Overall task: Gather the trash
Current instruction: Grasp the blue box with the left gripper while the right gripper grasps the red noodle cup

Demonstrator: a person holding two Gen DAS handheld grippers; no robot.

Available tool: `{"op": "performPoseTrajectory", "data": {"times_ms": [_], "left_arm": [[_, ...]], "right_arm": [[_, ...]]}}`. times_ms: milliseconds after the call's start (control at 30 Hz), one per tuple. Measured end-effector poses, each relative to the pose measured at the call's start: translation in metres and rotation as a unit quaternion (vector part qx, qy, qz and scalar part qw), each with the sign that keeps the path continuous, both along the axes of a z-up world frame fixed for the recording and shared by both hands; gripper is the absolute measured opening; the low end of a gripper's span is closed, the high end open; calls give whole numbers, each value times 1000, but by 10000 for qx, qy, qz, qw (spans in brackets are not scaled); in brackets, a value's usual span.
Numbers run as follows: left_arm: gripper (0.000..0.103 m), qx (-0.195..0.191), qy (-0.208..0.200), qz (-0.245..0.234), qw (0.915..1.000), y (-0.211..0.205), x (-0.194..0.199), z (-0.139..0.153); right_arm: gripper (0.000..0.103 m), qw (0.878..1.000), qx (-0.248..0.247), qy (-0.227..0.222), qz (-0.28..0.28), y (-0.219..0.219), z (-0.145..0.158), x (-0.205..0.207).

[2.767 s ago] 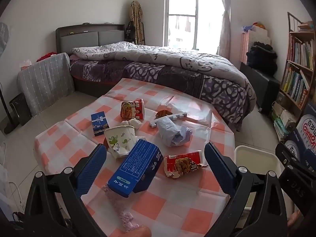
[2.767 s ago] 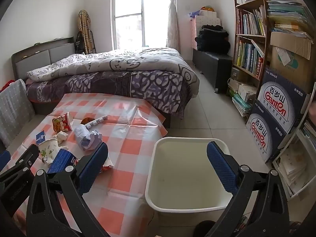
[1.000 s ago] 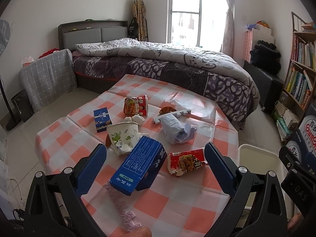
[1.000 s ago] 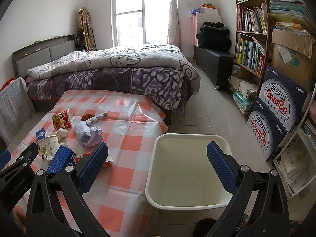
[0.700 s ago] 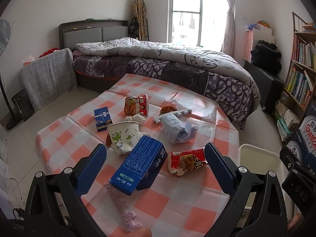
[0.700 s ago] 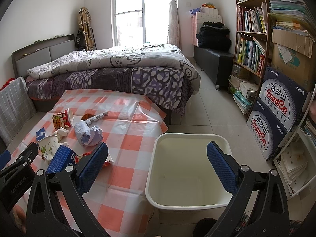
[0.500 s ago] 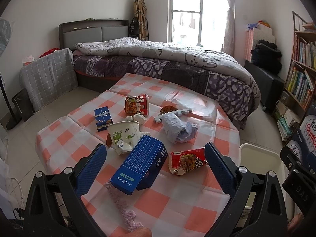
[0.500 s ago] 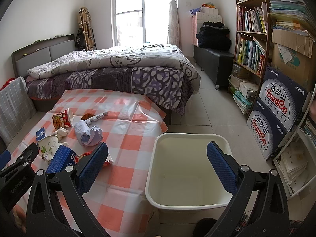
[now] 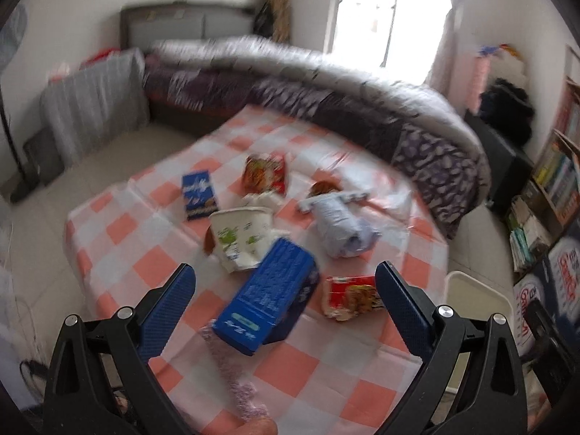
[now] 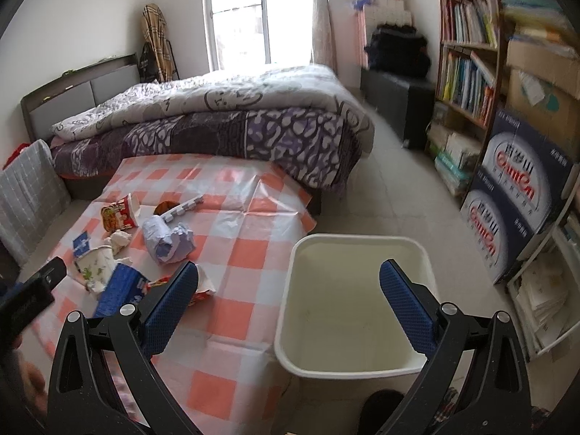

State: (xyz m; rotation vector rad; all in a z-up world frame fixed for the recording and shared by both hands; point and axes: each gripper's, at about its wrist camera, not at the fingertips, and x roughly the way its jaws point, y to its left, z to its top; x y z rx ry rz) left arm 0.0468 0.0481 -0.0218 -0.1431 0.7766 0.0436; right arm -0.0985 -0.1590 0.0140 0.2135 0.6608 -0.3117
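Trash lies on a red-and-white checked cloth spread on the floor. In the left wrist view my left gripper is open above a large blue carton. Behind it lie a white paper cup, a crumpled pale blue bag, a red snack wrapper, a second red wrapper and a small blue box. The right wrist view shows my right gripper open above the near rim of an empty white bin, with nothing between its fingers.
A bed with a grey and purple quilt borders the cloth's far side. A bookshelf and stacked printed cartons stand at the right. Tiled floor runs between bed and shelf. A grey checked cover stands at the left.
The left wrist view is now blurred and has tipped down and forward toward the trash. The right gripper has shifted slightly, keeping the bin beneath it. Both grippers stay open.
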Motion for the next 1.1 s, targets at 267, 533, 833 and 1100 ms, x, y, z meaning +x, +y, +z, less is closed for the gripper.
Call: {"op": "performPoseTrajectory", "data": {"times_ms": [267, 533, 833, 1100], "left_arm": [[96, -599, 2149, -84, 9748, 46, 75, -35], [96, -119, 2870, -774, 9547, 24, 83, -83], [80, 838, 3001, -1500, 9383, -17, 61, -91], [62, 658, 2579, -1709, 9487, 7, 11, -48]], "right_arm": [[96, 9900, 757, 996, 656, -1, 8, 50], [96, 9642, 1900, 1760, 575, -18, -43, 88], [96, 9419, 2485, 2248, 241, -12, -79, 107], [96, 9171, 3087, 2517, 160, 15, -102, 121]]}}
